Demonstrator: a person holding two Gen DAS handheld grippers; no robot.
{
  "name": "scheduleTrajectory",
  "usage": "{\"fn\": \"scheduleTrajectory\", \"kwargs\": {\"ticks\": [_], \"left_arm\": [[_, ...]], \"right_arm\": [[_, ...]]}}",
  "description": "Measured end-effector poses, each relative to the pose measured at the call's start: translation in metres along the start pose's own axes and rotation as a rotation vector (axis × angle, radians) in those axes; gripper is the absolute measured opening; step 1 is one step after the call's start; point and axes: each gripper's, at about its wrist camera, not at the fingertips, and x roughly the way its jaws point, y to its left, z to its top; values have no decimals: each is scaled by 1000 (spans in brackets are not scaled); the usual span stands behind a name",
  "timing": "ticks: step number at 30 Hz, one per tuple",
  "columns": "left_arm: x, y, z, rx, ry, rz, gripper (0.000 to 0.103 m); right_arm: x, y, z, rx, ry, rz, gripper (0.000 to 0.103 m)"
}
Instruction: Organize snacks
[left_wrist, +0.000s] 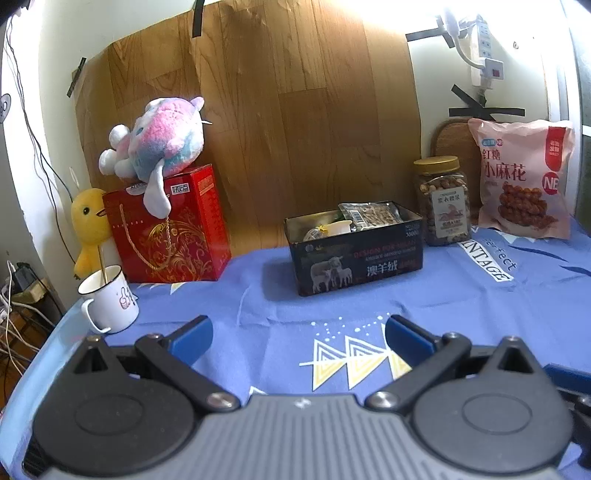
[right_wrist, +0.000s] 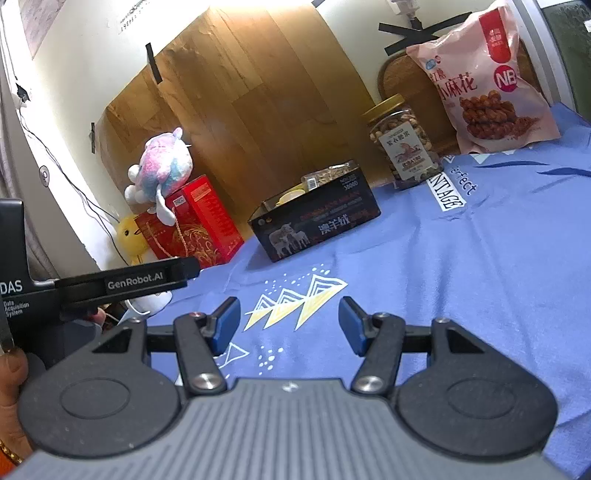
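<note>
Both tools, left tool (left_wrist: 298, 338) and right tool (right_wrist: 289, 325), are hovering open and empty; the nut jar (left_wrist: 442, 201) and pink snack bag (left_wrist: 522, 181), ahead-right, are awaiting transfer into the black tin (left_wrist: 356, 258).

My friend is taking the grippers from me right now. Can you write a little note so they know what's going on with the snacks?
Left gripper: open, empty, over the blue cloth.
Right gripper: open, empty, over the same cloth.
Black tin: open, mid-table, already holding a few small snack packets.
Nut jar and pink snack bag: outside the tin, standing at the back right.
Done: some packets are in the tin. Left: probably the jar and bag still need sorting.
</note>
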Motion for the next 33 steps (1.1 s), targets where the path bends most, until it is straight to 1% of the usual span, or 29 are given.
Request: {"fn": "scheduleTrajectory", "kwargs": {"ticks": [8, 16, 19, 21, 23, 26, 28, 30, 33], "left_arm": [[-4, 3, 1, -3, 0, 13, 103], [-2, 2, 1, -12, 21, -19, 103], [-3, 1, -1, -6, 19, -13, 103], [0, 0, -2, -1, 37, -10, 103], [-3, 3, -1, -25, 40, -26, 103], [-8, 7, -2, -42, 38, -34, 103], [-10, 6, -4, -33, 46, -33, 103], [-11, 5, -6, -24, 50, -26, 103], [-11, 5, -8, -41, 62, -34, 103]], "right_arm": [[-2, 2, 1, -11, 1, 6, 61], [-4, 2, 0, -11, 7, -6, 61], [-3, 0, -1, -9, 7, -10, 61], [-1, -4, -2, 13, 19, -17, 61], [-2, -5, -1, 36, 28, -10, 61], [-11, 3, -2, 9, 2, -19, 61], [-14, 5, -4, 3, -8, -9, 61], [-12, 4, -5, 8, 0, -5, 61], [-7, 6, -4, 10, 18, 5, 61]]}}
